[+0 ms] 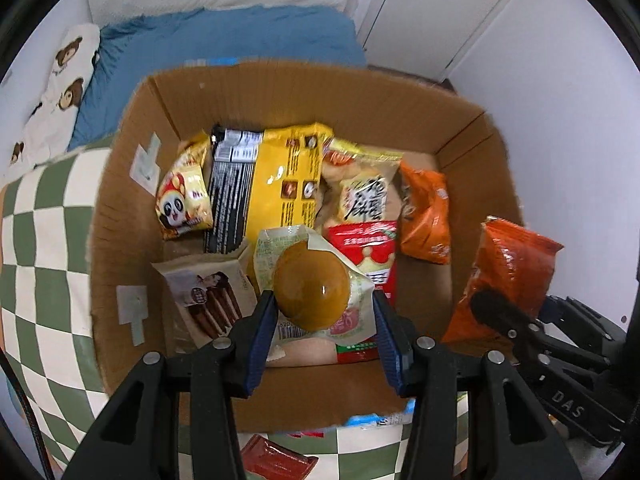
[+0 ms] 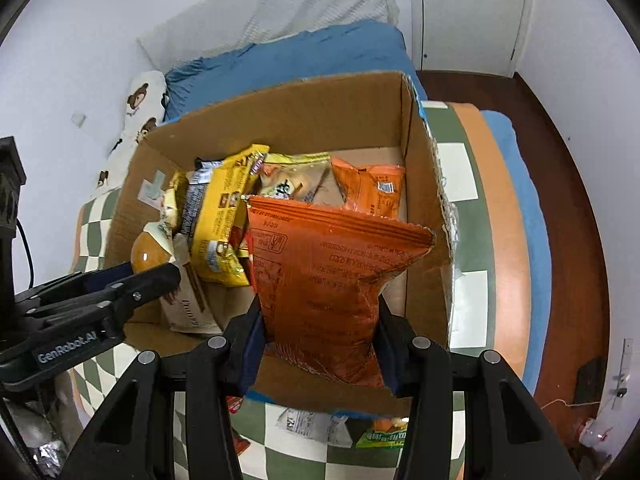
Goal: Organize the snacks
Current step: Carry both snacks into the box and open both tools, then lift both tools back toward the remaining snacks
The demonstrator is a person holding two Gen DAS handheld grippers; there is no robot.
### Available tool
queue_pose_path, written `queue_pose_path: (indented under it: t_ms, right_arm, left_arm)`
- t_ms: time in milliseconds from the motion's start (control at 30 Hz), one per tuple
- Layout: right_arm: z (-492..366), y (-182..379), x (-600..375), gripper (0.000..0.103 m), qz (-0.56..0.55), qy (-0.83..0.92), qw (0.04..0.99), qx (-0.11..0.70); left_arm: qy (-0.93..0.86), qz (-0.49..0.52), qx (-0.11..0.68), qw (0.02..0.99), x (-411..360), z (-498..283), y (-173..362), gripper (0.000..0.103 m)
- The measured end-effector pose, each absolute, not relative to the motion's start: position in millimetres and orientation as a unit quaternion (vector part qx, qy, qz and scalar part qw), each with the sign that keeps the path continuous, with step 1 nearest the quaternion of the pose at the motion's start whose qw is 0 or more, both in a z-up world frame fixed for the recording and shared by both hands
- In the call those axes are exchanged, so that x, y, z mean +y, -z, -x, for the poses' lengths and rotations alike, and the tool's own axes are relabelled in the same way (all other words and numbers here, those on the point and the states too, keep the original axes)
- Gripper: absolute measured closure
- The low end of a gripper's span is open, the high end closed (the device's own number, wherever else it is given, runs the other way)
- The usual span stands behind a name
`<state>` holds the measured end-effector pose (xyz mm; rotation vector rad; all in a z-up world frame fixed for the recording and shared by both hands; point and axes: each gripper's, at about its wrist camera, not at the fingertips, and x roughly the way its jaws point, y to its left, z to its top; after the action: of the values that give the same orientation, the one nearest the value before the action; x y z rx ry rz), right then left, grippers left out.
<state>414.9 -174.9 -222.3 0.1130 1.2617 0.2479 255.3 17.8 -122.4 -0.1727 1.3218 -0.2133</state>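
Observation:
A cardboard box (image 1: 280, 92) stands on a green-and-white checkered cover and holds several snack packs. My left gripper (image 1: 324, 312) is shut on a clear packet with a round brown bun (image 1: 312, 284) and holds it over the box's near side. My right gripper (image 2: 320, 320) is shut on an orange snack bag (image 2: 332, 272), held upright above the box's near right corner. That bag also shows in the left wrist view (image 1: 512, 276), at the box's right wall. The bun packet (image 2: 150, 254) and the left gripper (image 2: 132, 276) show at the left of the right wrist view.
Inside the box lie a yellow pack (image 1: 280, 184), a panda pack (image 1: 184, 204), a chocolate-stick box (image 1: 208, 296) and a smaller orange bag (image 1: 426, 216). Loose snacks (image 2: 312, 424) lie on the cover before the box. A blue bed (image 1: 224, 44) lies behind it. Wooden floor (image 2: 560, 184) is at right.

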Motion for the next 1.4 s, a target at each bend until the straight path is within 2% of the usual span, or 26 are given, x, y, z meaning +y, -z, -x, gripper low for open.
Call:
queue_pose_path:
  t_ms: [200,233,267,300,333,367,500,1067,1400]
  right_arm:
    - [-430.1,251.7,-172.5,0.051,-0.053,-0.124,0.771,0.623]
    - [-433.1,259.8,-172.2,0.043,-0.049,-0.120,0.762,0.635]
    - [-433.9,263.9,-172.0,0.038,-0.045,-0.116,0.758,0.641]
    - [-434.6,267.2,-171.7,0.026,-0.041,-0.114,0.756,0.643]
    - [-434.7,268.3,-170.6,0.018,-0.036,-0.113,0.756,0.644]
    - [-435.0,269.0,-169.3,0.014,-0.033,-0.110,0.756,0.645]
    - [-436.7,270.4,-166.2,0.013,-0.030,-0.109,0.752,0.649]
    - [-429.8,257.3,-170.6,0.010,-0.044,-0.081,0.769,0.632]
    - [-407.0,224.2,-180.7,0.010,-0.039,-0.066,0.801,0.594]
  left_arm:
    - [0.086,0.091,0.651,0.749,20.4,-271.0,156.1,0.057]
    - [0.084,0.094,0.653,0.746,21.5,-271.5,158.6,0.056]
    - [0.080,0.093,0.654,0.747,22.5,-271.9,159.9,0.049]
    - [0.080,0.092,0.653,0.747,23.0,-272.4,160.3,0.043]
    - [0.079,0.091,0.653,0.748,23.5,-272.5,160.1,0.030]
    - [0.077,0.090,0.651,0.750,24.3,-272.5,159.5,0.022]
    - [0.071,0.076,0.645,0.757,23.8,-270.7,153.4,0.015]
    - [0.040,0.034,0.598,0.800,32.3,-253.8,116.3,0.014]
    - [0.033,0.035,0.557,0.829,34.9,-223.9,88.0,0.014]
